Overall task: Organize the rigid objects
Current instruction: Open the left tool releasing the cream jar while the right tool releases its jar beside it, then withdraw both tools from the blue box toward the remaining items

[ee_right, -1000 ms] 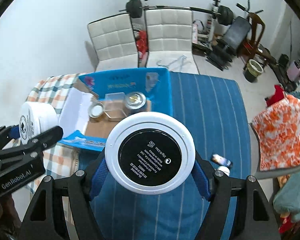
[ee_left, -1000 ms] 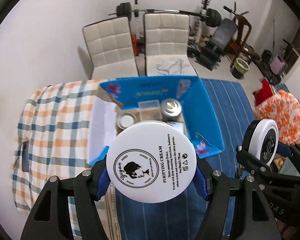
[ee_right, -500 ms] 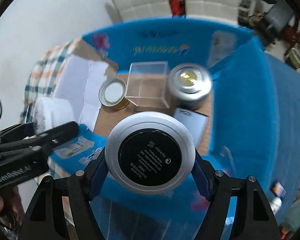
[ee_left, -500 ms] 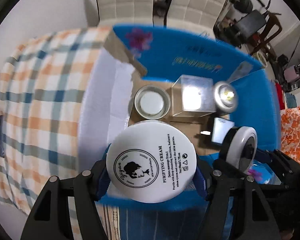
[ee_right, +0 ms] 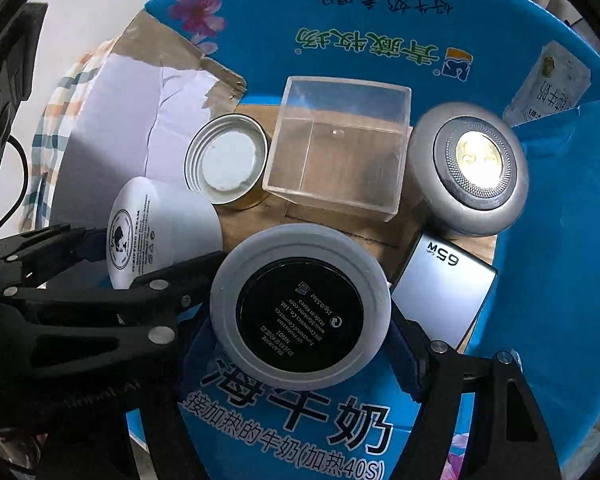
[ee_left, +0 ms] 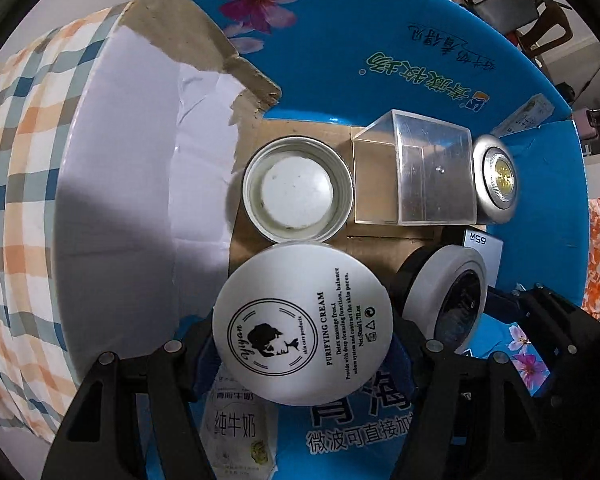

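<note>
While both grippers hang over the open blue box, its floor is already crowded: a metal lid lying rim-up, a clear cube beside it, a silver puck light touching the cube, and a grey 65W charger near the right wall. The left gripper clamps a white cream jar by its sides, just short of the lid. The right gripper clamps a grey-rimmed black compact, close beside the jar and partly covering the charger. A checked cloth lies left of the box. The compact's small print is hard to read.
</note>
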